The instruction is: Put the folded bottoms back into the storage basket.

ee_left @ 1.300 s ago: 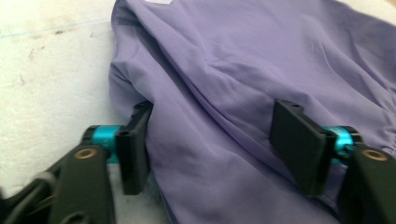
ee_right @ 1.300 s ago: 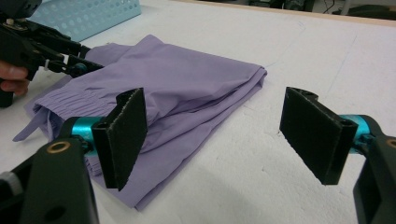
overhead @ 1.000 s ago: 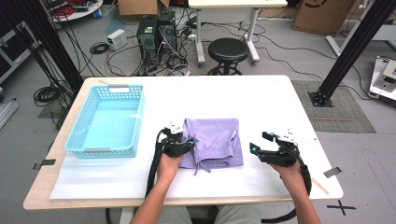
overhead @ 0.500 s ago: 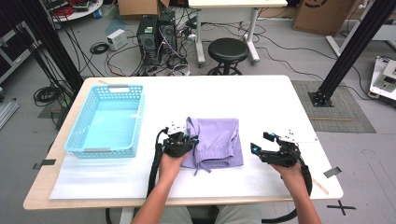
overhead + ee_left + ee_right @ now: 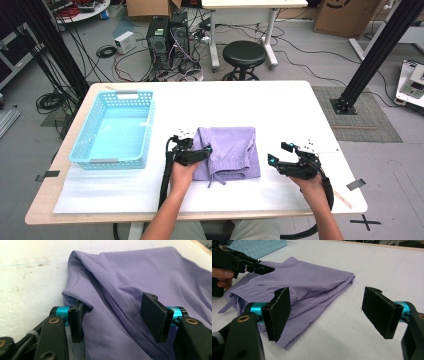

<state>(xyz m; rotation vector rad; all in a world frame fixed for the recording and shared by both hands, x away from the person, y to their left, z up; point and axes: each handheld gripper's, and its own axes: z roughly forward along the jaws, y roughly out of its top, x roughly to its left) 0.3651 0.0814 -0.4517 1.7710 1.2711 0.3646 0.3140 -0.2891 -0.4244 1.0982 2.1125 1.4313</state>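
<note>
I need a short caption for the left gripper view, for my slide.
Left gripper, jaws just opened, straddling a fold of the purple shorts on the white table.

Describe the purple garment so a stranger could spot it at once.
Start at the white table, with the light blue basket at its left end. Just right of the basket, near the front edge, lies the folded purple garment. It is the one piece of cloth there, lilac, with a gathered waistband and drawstring.
</note>
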